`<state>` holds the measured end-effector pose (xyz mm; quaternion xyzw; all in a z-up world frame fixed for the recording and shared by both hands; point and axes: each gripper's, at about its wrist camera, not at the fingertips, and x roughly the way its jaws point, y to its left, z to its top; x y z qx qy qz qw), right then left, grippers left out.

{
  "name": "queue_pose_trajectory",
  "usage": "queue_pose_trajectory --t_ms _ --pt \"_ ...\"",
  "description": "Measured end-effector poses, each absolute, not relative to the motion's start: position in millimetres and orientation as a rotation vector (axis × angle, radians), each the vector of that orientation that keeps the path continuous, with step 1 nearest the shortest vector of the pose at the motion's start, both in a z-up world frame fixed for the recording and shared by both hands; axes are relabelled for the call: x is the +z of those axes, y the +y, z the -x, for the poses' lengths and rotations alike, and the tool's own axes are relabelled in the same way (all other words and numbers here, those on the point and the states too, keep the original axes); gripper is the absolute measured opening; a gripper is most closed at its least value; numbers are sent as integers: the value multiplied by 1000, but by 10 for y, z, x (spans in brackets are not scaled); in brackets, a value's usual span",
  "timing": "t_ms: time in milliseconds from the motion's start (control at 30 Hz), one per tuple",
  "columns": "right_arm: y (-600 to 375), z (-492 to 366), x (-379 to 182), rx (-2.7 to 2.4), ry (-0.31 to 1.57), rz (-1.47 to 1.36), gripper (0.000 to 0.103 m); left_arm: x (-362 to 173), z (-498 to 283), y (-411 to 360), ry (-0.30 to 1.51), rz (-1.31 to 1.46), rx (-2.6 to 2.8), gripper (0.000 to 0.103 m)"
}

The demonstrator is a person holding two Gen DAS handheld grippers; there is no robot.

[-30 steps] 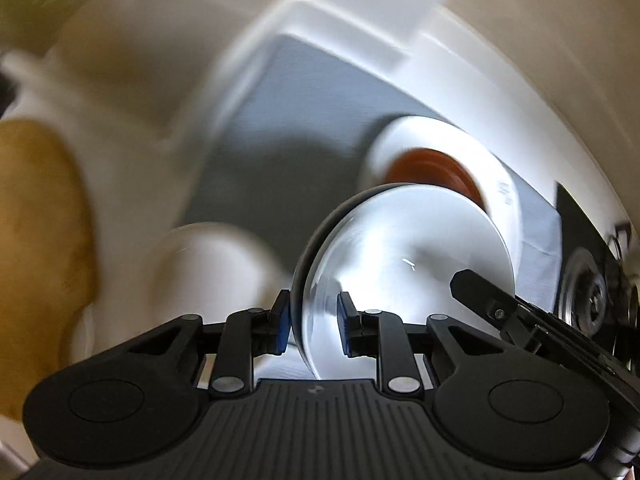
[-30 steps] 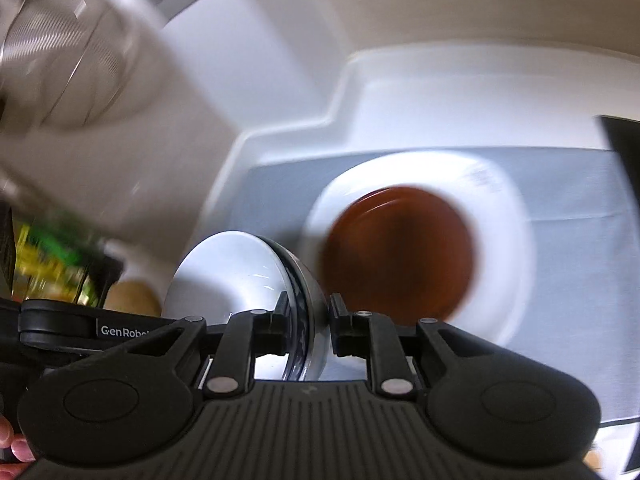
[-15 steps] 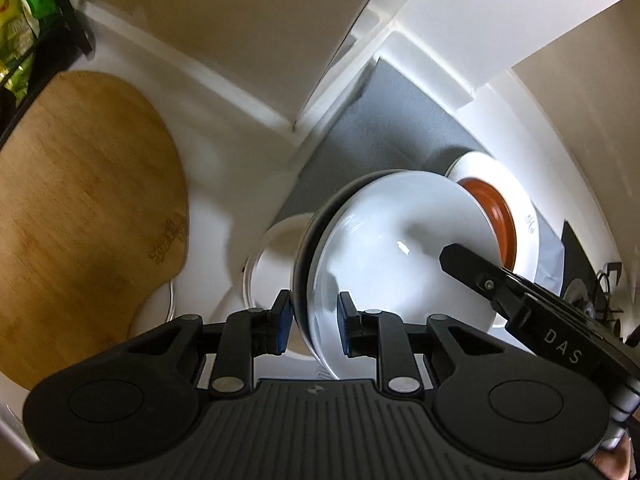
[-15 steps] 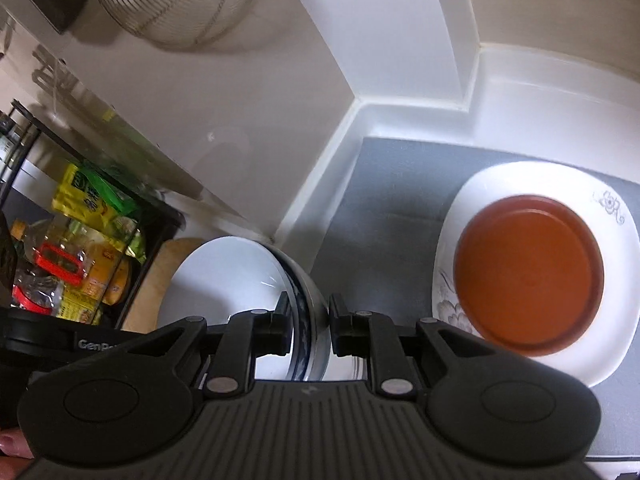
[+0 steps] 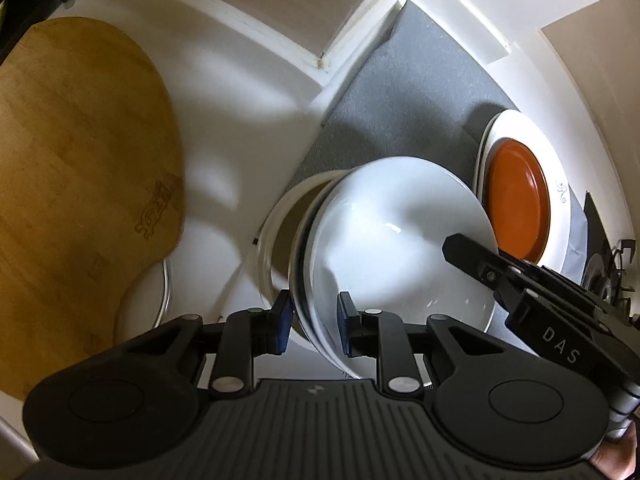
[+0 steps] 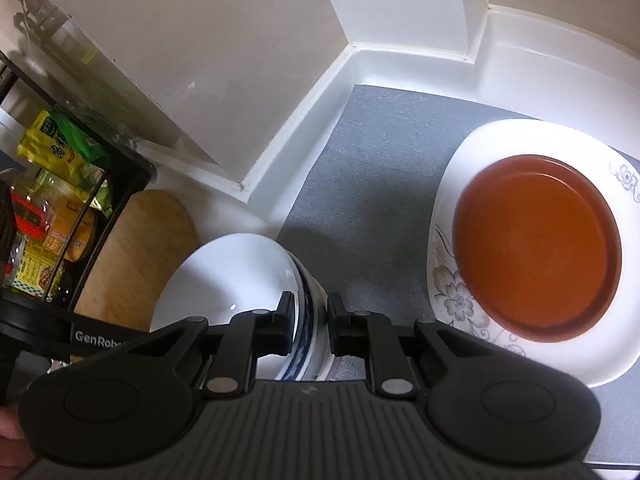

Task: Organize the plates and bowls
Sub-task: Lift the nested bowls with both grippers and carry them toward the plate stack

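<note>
A white bowl (image 5: 392, 248) with blue bands on its outside (image 6: 308, 308) hangs tilted over the left edge of a grey mat (image 5: 400, 92). My left gripper (image 5: 312, 316) is shut on its near rim. My right gripper (image 6: 308, 312) is shut on the opposite rim, and one of its fingers (image 5: 480, 264) reaches in from the right in the left wrist view. Under the bowl sits another white bowl (image 5: 276, 232) with a brownish inside, mostly hidden. An orange plate (image 6: 536, 240) rests on a white flowered plate (image 6: 452, 300) at the right of the mat (image 6: 360, 184).
A wooden cutting board (image 5: 80, 160) lies on the white counter to the left. A black rack with food packets (image 6: 52, 200) stands beyond it. White walls and a corner ledge (image 6: 400, 8) close the back. A stove burner (image 5: 604, 280) is at the far right.
Both grippers carried the bowl left and down, away from the orange plate toward the mat's left edge. The cutting board and the lower bowl came into view.
</note>
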<state>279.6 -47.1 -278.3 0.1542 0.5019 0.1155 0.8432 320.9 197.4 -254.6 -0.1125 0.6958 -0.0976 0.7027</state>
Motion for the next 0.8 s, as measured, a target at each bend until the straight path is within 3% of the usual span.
queue_pose_trajectory --t_ms 267,533,667,700,733,800 --pt "-426 -2813 -2879 282 1125 -311 17 -2514 -3185 2205 1533 296 -251 29" --pt "-455 -2852 -2798 305 1122 -333 21 -2492 -3140 2277 1500 296 -307 25" --pt "-505 -2861 -2805 300 1113 -362 33 -2514 -3107 2249 1449 257 -309 23" --pt "-525 -2875 -2834 293 1118 -364 33 -2546 -3112 2244 1452 262 -311 23" --pt "-541 -2885 -2868 287 1127 -367 24 -2579 -3122 2243 1459 269 -308 24" --pt "-571 -2886 -2916 319 1122 -397 17 -2602 -3130 2238 1465 273 -299 24"
